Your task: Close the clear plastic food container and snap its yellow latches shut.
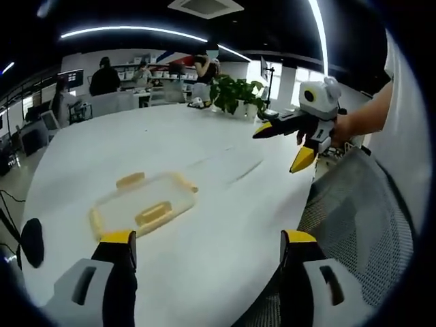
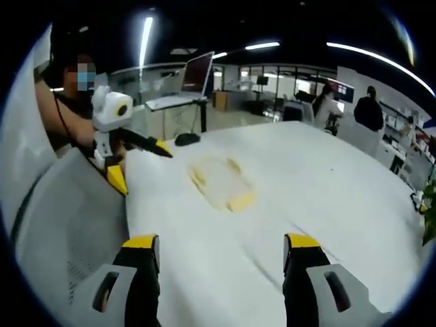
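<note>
A clear plastic food container (image 1: 144, 204) with yellow latches lies flat on the white table (image 1: 102, 143), its lid resting on it. My left gripper (image 1: 209, 240) hovers just short of it, open and holding nothing. My right gripper (image 1: 278, 150) comes in from the right, held in a hand above the table edge, also open. In the right gripper view the container (image 2: 221, 180) lies ahead of my right gripper (image 2: 221, 242), and the left gripper (image 2: 143, 169) hangs open at the left. Whether the latches are snapped down I cannot tell.
A grey mesh chair (image 1: 361, 211) stands against the near table edge; its back (image 2: 61, 225) is beside the person. A potted plant (image 1: 235, 92) sits at the far edge. A computer mouse (image 2: 185, 138) lies beyond the container. People sit at desks behind.
</note>
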`<state>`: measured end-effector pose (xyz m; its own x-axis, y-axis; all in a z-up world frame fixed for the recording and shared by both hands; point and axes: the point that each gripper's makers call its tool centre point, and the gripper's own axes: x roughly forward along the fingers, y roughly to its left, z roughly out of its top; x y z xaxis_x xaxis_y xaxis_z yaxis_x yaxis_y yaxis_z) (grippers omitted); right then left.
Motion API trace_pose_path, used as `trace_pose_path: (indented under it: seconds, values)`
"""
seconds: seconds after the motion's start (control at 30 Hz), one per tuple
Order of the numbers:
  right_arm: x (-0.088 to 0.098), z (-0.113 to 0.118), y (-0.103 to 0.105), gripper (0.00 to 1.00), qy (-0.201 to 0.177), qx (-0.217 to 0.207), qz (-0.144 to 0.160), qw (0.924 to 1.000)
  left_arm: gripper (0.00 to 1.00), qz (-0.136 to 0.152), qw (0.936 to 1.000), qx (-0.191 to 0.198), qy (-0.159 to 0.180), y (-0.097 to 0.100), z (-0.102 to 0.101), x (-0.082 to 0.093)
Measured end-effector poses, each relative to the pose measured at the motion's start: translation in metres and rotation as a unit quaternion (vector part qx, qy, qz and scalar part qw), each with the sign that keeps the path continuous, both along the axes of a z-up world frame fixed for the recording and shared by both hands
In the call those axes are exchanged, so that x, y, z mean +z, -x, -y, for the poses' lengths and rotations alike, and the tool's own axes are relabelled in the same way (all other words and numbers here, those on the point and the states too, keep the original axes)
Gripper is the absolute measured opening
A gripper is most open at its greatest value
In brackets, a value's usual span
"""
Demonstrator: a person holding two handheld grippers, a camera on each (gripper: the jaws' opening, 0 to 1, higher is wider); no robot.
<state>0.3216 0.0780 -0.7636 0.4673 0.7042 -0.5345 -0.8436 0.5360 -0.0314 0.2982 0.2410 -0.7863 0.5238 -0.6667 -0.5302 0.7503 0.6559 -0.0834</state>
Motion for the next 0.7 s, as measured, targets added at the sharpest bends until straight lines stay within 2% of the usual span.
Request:
trace_pose_path:
  seconds: [0.27,0.43,0.7]
  values:
    - [-0.006,-0.006,-0.004,0.72,0.023,0.023,-0.002,0.9995,0.85,0.001,0.9993,-0.018,-0.032,-0.004,-0.009,-0.005]
    - [-0.01,-0.01,-0.006,0.7,0.038,0.041,-0.003,0.9984,0.81,0.003,0.9971,-0.037,-0.067,-0.006,-0.016,-0.012]
    - [-0.012,-0.023,-0.014,0.69,0.061,0.071,0.001,0.9956,0.79,0.0,0.9942,-0.054,-0.094,-0.01,-0.025,-0.02]
